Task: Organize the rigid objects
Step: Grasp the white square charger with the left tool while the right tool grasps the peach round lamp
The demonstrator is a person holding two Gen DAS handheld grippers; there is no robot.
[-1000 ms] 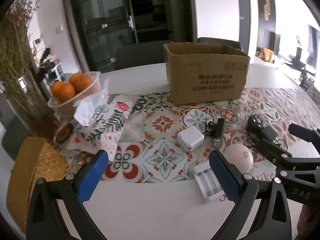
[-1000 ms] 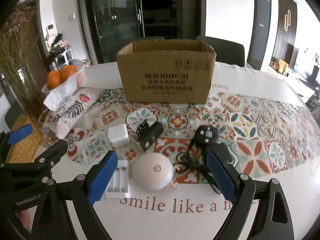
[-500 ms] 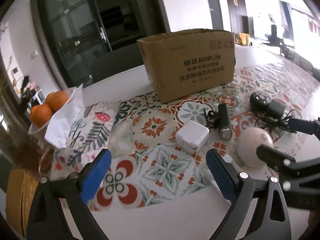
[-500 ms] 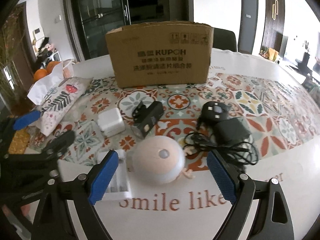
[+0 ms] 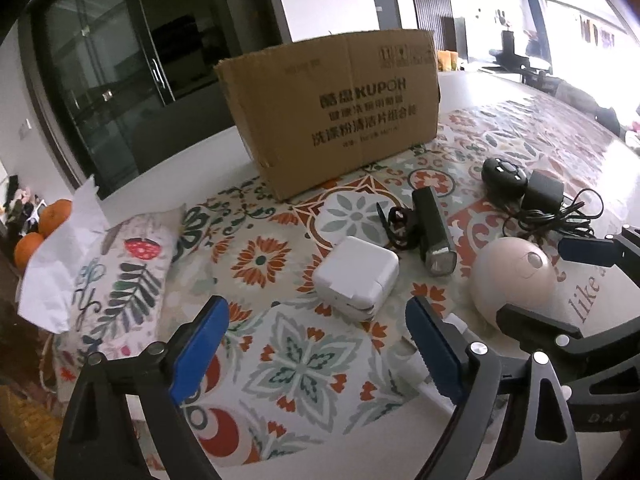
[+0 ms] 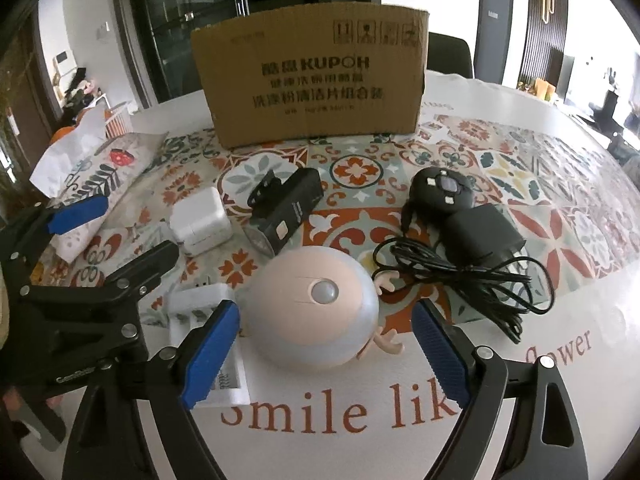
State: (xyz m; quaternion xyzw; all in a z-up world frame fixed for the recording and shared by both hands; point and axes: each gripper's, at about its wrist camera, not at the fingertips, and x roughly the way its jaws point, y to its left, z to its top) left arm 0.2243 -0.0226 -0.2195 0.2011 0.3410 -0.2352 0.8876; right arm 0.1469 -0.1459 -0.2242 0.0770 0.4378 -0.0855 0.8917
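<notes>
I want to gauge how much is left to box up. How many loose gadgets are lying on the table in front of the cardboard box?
6: white charger block, black bike light, pink dome light, white battery charger partly behind the tongs, round black device, black adapter with its cord. Nothing shows inside the cardboard box.

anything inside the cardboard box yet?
Cannot tell. Both views show only the cardboard box's outer front wall and top rim; its interior is hidden. All gadgets in view lie on the table.
</notes>
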